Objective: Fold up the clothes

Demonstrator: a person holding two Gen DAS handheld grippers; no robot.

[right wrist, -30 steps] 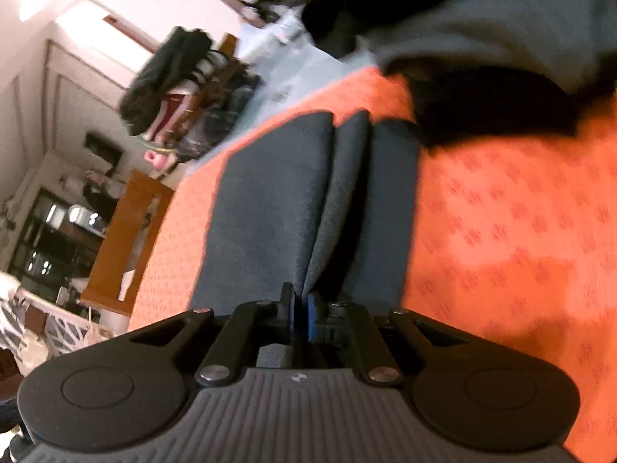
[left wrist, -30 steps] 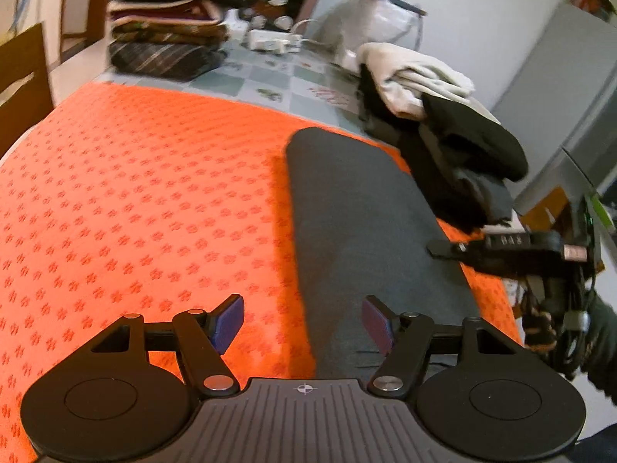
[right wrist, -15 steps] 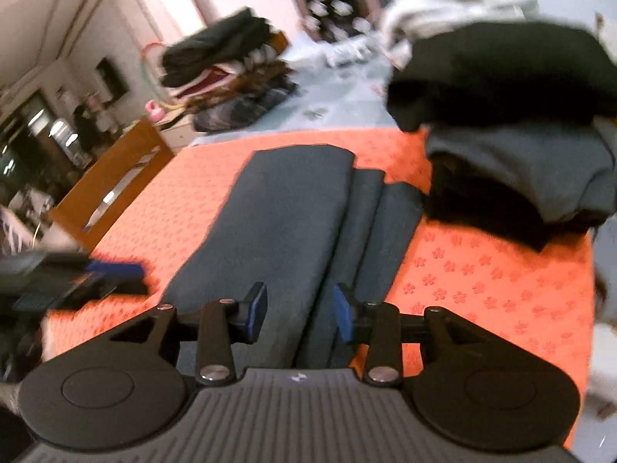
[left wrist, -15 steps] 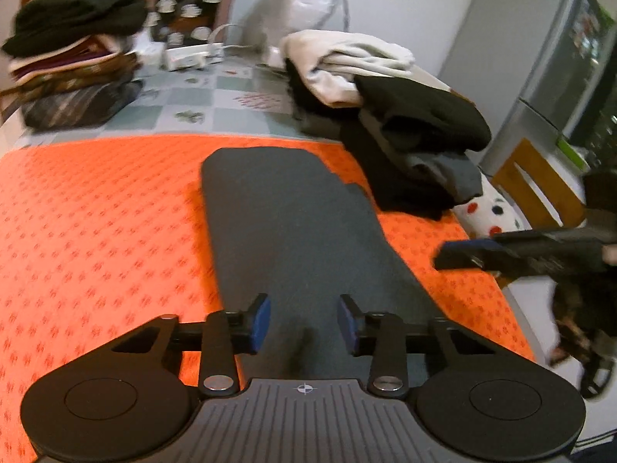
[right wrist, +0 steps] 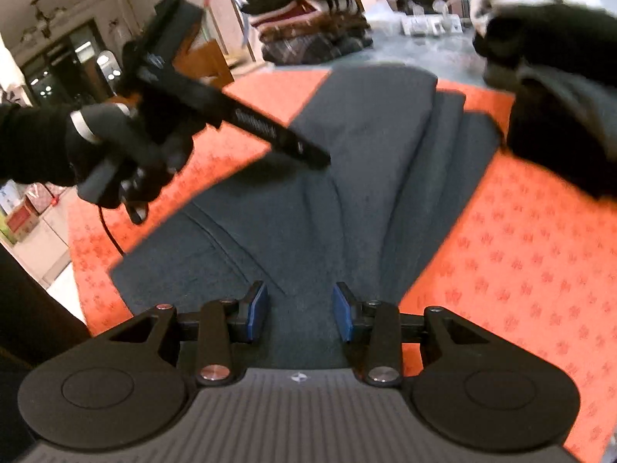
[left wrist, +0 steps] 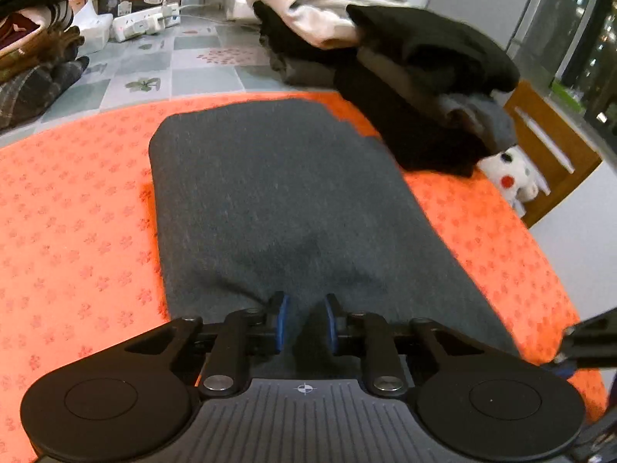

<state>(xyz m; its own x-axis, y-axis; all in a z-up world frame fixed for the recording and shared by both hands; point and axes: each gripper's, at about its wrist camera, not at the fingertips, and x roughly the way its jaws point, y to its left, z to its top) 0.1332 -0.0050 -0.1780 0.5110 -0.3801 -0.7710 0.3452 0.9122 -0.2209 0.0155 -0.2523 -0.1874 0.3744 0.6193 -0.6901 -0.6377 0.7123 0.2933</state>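
Your dark grey garment (left wrist: 277, 193) lies on the orange mat (left wrist: 77, 231), already narrowed to a long strip running straight ahead of both tongs. In the right wrist view the side panels are folded in and stacked along its right edge. That looks like the lengthwise folds done.

Left gripper (left wrist: 304, 324): its jaws have just been closing and now pinch a raised ridge of the garment's near end between the blue pads (left wrist: 282, 322). Grasping cloth.

Right gripper (right wrist: 300, 312): the jaws have just been opening and now stand apart over the near end, cloth beneath them, pads (right wrist: 258, 310) not pressing anything. Released.

What's left, as I read it: the crosswise fold, near end carried toward the far end, then transfer to a pile. The folded stack (right wrist: 308, 15) sits far ahead left. The unfolded heap (left wrist: 405, 77) ahead right of your left gripper says more items wait.
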